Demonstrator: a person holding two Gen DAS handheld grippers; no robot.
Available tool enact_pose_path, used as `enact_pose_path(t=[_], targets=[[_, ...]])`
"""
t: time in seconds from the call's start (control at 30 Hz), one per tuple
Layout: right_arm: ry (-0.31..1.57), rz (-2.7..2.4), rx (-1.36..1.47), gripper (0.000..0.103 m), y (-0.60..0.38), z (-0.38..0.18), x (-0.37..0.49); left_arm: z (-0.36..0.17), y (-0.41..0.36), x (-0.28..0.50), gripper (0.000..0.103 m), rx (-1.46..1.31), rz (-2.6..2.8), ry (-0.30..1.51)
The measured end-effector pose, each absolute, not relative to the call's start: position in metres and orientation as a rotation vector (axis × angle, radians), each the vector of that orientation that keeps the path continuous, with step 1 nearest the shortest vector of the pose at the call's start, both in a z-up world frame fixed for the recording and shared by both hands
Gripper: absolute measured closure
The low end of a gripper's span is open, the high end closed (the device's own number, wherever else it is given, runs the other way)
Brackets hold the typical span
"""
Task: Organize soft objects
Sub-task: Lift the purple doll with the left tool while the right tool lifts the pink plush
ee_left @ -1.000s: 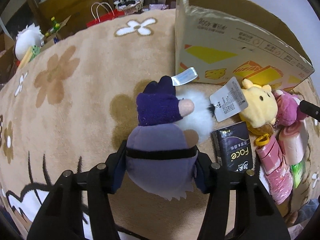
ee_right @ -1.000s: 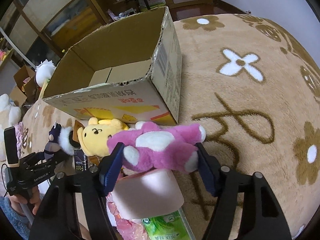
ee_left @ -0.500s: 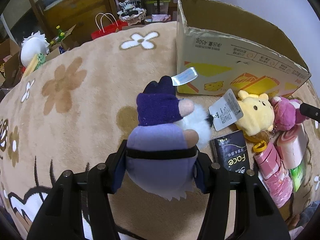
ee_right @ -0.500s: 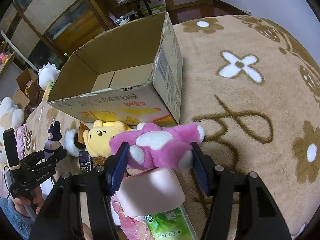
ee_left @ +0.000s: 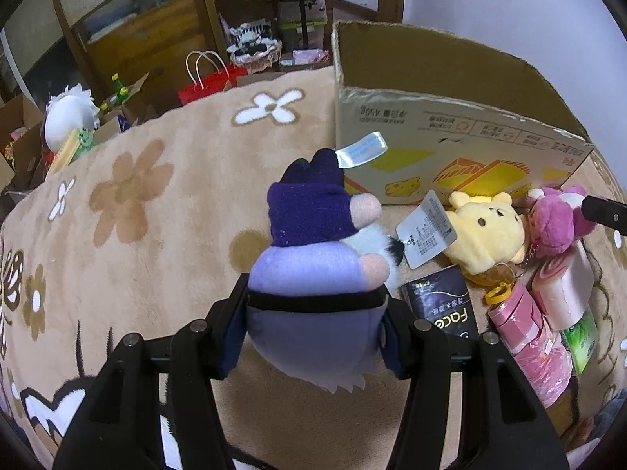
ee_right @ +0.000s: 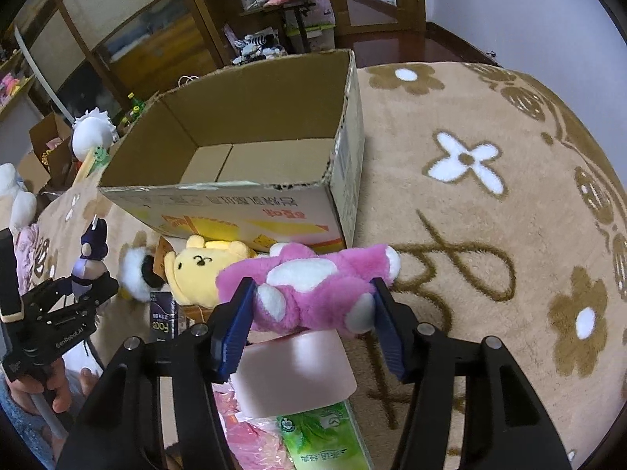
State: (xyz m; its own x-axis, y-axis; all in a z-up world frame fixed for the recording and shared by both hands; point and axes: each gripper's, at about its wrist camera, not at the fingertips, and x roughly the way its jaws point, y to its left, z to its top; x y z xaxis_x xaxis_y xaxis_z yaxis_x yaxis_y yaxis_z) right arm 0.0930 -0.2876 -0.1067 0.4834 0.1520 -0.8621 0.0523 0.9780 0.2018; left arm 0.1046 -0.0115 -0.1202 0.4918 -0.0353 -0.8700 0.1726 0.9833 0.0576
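Two plush toys are each pinched in a claw near the box (ee_right: 250, 180). Left claw (ee_left: 313, 325) clamps the purple doll (ee_left: 313, 274) around its lower body, holding it above the blanket (ee_left: 137, 235), left of the box's printed front wall, the doll's silver tag (ee_left: 362, 152) sticking up toward that wall. Right claw (ee_right: 313, 313) has its blue pads (ee_right: 231, 333) closed on the pink bear (ee_right: 313, 282), which lies crosswise between them, in front of the box's right front corner and above a pink block (ee_right: 294, 376). Against the box's front wall lies a yellow bear (ee_right: 203, 270), just beside the pink bear, with a white paper tag (ee_left: 427, 231) toward the doll. Nearer than the yellow bear lie a black packet (ee_left: 443, 309), a pink wrapped pack (ee_left: 537, 352) and a green tissue pack (ee_right: 325, 434). Box stands open-topped on the blanket, its inside bare cardboard. Left of the box, past the blanket's edge, stands a red bag (ee_left: 207, 82)
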Motion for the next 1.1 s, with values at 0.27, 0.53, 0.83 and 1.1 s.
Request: enact_pose_path(t=[0.27,0.53,0.83,1.1], targets=[[1.055,0.078,0.204,0.042,-0.288,-0.099,0.085,-0.112,-0.013,0.099,0.047,0.167,-0.118,1.005],[0.982,0.05,0.217,0.042,-0.29,-0.071,0.067,-0.096,-0.011,0.09,0.047,0.174,-0.093,0.925],[0.842,0.04,0.254,0.042,-0.285,-0.026,0.051,-0.068,-0.009,0.082,0.047,0.187,-0.074,0.825],[0.742,0.04,0.192,0.042,-0.28,0.006,0.049,-0.033,-0.016,0.094,0.048,0.222,-0.074,0.75]])
